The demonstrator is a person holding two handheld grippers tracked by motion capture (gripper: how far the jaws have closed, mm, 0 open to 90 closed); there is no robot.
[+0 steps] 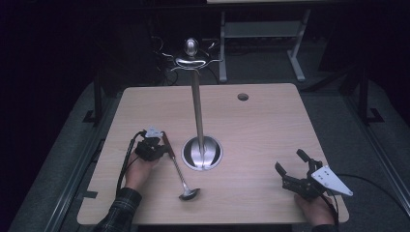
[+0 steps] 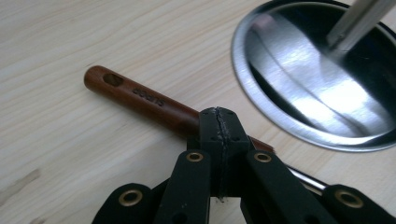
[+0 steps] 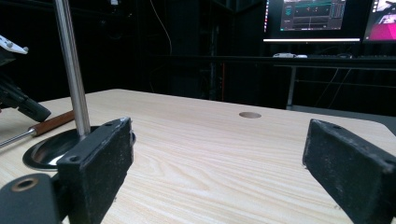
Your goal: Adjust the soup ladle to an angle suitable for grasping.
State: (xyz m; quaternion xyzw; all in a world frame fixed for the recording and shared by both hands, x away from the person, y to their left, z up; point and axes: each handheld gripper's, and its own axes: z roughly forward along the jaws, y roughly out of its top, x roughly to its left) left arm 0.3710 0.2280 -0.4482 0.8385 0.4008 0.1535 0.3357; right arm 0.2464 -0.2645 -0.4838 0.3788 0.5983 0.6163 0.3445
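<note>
Wood grain runs pale across the table [image 1: 270, 145], and nearest the person's side the right gripper [image 1: 291, 162] rests low by the near right corner, its jaws spread wide with nothing between them. In the right gripper view those two black pads frame bare tabletop.

A little farther in, on the left, the left gripper [image 1: 158, 141] has its jaws pressed together around the brown wooden handle [image 2: 140, 100] of a ladle [image 1: 180, 176]. The ladle lies flat on the table, its bowl [image 1: 189, 194] towards the person and its handle end pointing away, just beside the round steel base [image 1: 202, 153] of a utensil stand. In the left gripper view the grip sits where the wood is about to meet the metal shank, leaving the hanging hole [image 2: 112, 79] at the tip free.

Beyond that the stand's pole [image 1: 197, 108] rises to a crown of curled hooks [image 1: 193, 60] under a knob.

My guess is the ladle is meant for one of those hooks. To do it well, I'd lift slowly so the heavy bowl doesn't swing the handle round in the jaws, let the ladle hang bowl-down, and keep the hole end clear and facing the hook. The free gripper could steady the pole, since a tall stand like this looks easy to tip.
</note>
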